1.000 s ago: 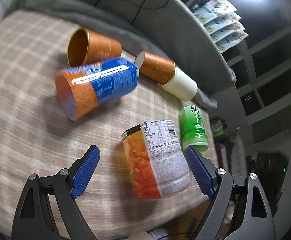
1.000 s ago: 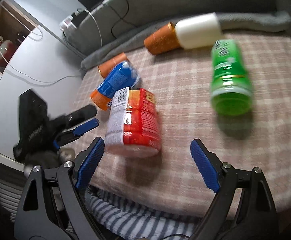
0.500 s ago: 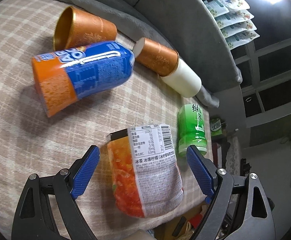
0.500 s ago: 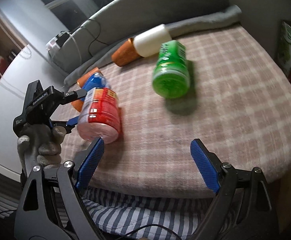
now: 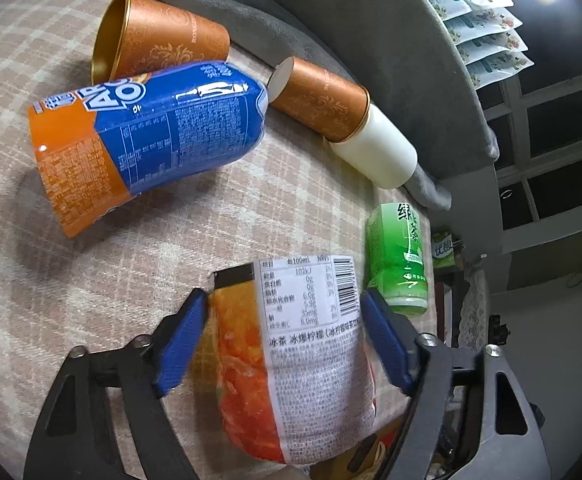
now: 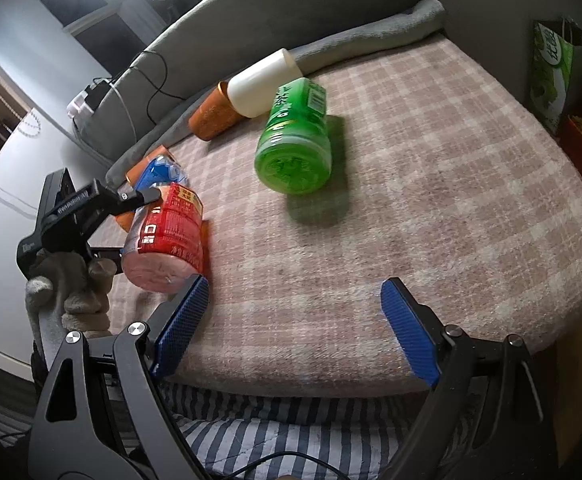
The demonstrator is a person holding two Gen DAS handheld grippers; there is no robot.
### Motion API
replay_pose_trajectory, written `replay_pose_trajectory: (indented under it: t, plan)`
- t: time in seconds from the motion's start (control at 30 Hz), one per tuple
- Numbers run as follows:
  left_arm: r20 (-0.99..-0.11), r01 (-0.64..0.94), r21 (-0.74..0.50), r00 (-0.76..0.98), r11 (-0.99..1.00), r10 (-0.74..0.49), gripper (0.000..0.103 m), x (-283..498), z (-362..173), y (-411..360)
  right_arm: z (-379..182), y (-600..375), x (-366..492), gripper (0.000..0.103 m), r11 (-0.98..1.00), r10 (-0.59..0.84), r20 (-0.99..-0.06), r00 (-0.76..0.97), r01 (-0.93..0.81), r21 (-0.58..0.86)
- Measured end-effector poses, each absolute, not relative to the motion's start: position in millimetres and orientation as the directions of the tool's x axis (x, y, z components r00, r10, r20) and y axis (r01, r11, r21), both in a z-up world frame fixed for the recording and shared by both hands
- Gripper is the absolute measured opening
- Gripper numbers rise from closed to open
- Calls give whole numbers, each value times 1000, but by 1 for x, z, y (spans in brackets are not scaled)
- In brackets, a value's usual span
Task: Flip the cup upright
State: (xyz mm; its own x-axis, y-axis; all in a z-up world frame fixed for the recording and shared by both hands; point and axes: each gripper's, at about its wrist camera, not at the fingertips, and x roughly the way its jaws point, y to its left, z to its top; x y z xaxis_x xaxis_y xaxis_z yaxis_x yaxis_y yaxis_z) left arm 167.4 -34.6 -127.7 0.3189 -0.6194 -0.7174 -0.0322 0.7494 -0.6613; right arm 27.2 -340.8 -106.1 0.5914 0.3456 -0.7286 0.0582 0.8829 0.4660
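A red-and-orange labelled cup (image 5: 291,356) lies on its side near the front edge of the plaid surface (image 5: 31,300). My left gripper (image 5: 283,340) is shut on it, one blue pad against each side. The cup also shows in the right wrist view (image 6: 167,236), held by the left gripper (image 6: 131,200). My right gripper (image 6: 295,328) is open and empty above the front edge of the surface, right of the red cup.
A blue-and-orange cup (image 5: 147,136), two copper cups (image 5: 159,48) (image 5: 319,100), a white cup (image 5: 375,156) and a green cup (image 5: 399,256) (image 6: 295,144) all lie on their sides. A grey blanket roll (image 6: 371,40) lines the back. Striped fabric (image 6: 291,440) hangs below the front edge.
My left gripper moved forward around the red cup and shut on it. My right gripper pulled back and swung right, still open.
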Motion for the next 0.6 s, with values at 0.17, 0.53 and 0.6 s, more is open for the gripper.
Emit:
replay_pose_trajectory:
  t: [0.17, 0.53, 0.6]
  plan:
    - [-714, -25, -662, 325, 749, -620, 75, 166, -126, -34, -110, -346, 27, 90, 879, 340, -732, 590, 78, 471]
    - [-704, 64, -616, 401, 785, -586, 73, 154, -102, -40, -114, -349, 27, 90, 871, 342, -733, 588, 95, 482]
    - [-700, 88, -599, 425, 796, -574, 73, 151, -95, -42, -114, -350, 27, 90, 871, 343, -733, 588, 94, 483]
